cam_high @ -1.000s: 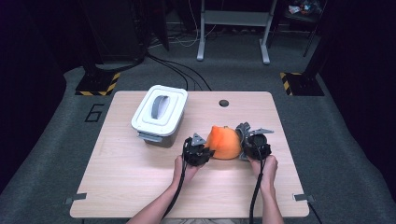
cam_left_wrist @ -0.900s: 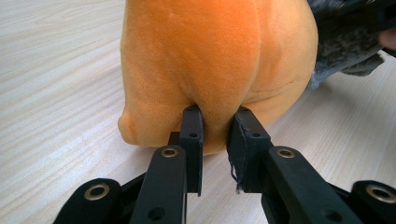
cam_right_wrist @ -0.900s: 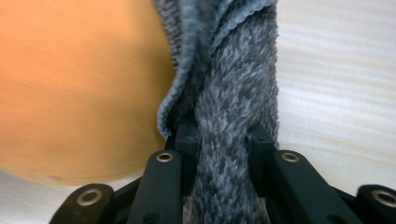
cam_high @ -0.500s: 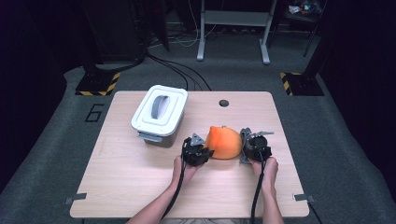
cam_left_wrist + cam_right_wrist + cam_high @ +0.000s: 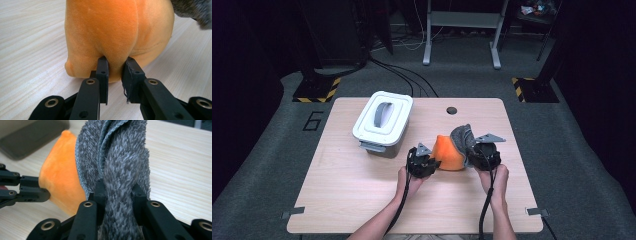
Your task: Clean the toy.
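An orange plush thing (image 5: 447, 155) lies on the wooden table (image 5: 352, 200), right of centre. My left gripper (image 5: 433, 162) is shut on a fold of the orange plush (image 5: 117, 32) at its left side, the pads (image 5: 103, 70) pinching into the fabric. A grey fuzzy cloth (image 5: 462, 136) stands up against the plush's right side. My right gripper (image 5: 471, 153) is shut on the grey cloth (image 5: 122, 152), which bunches between its jaws and rises above them. In the right gripper view the orange plush (image 5: 60, 180) sits behind the cloth, with the left gripper (image 5: 46, 194) on it.
A white lidded box (image 5: 383, 120) with a grey handle stands at the table's back left, close to the plush. A small round hole (image 5: 451, 110) is in the tabletop behind it. Black cables trail from both grippers toward the person.
My right gripper has risen a little with the grey cloth, which now stands higher beside the plush. My left gripper has stayed where it was.
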`<state>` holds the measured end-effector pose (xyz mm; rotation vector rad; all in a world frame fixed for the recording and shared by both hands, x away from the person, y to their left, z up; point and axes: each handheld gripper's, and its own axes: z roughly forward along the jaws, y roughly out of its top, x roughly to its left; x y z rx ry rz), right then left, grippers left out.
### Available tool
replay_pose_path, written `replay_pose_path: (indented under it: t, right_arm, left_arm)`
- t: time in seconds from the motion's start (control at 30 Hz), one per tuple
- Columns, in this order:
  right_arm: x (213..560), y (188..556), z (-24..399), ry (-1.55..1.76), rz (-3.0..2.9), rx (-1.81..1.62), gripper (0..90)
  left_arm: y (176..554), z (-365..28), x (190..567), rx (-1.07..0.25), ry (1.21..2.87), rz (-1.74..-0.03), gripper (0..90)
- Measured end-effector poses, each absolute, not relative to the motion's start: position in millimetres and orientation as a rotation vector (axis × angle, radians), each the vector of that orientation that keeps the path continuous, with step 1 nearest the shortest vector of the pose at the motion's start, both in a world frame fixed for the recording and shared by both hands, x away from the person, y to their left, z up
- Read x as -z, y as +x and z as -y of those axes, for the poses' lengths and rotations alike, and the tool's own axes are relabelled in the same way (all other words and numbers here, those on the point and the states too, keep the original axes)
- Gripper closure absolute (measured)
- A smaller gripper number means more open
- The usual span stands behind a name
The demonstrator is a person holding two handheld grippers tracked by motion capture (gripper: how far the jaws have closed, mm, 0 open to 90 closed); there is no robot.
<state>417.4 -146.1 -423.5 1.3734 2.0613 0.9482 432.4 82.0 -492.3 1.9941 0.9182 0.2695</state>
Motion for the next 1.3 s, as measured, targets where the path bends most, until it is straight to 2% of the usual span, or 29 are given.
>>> replay_pose_path:
  t: [0.23,0.33,0.43,0.53,0.6,0.7,0.87,0.93,1.03,1.3]
  right_arm:
    - [437.6,425.6,139.1,1.401,-2.079,-0.913,73.0]
    - [438.1,427.8,140.9,1.389,-2.083,-0.902,73.0]
    - [438.6,430.0,141.2,1.414,-2.077,-0.903,73.0]
    - [439.5,433.1,142.4,1.400,-2.079,-0.905,73.0]
    - [439.6,434.8,142.6,1.411,-2.077,-0.907,73.0]
    - [440.3,436.7,143.8,1.413,-2.079,-0.911,73.0]
    - [440.3,437.5,146.5,1.416,-2.072,-0.913,73.1]
    - [438.9,435.8,147.8,1.410,-2.059,-0.924,73.2]
    - [434.4,430.8,150.4,1.400,-2.049,-0.949,73.3]
    - [413.3,413.4,140.7,1.313,-2.059,-1.035,73.2]
  left_arm:
    - [431.9,-81.7,491.1,-0.303,2.006,-0.879,71.8]
    - [430.2,-80.2,491.4,-0.329,2.007,-0.864,62.4]
    - [429.0,-77.4,492.4,-0.373,2.035,-0.846,49.4]
    - [428.3,-74.2,493.4,-0.414,2.054,-0.836,43.0]
    - [430.0,-72.3,494.4,-0.440,2.069,-0.819,41.8]
    - [432.6,-69.6,496.6,-0.472,2.074,-0.798,45.0]
    - [432.8,-69.2,496.4,-0.472,2.066,-0.778,70.4]
    - [432.4,-71.0,494.7,-0.458,2.064,-0.783,74.6]
    - [431.0,-72.9,492.7,-0.435,2.057,-0.799,77.7]
    - [423.4,-70.5,483.9,-0.357,2.024,-0.819,78.0]
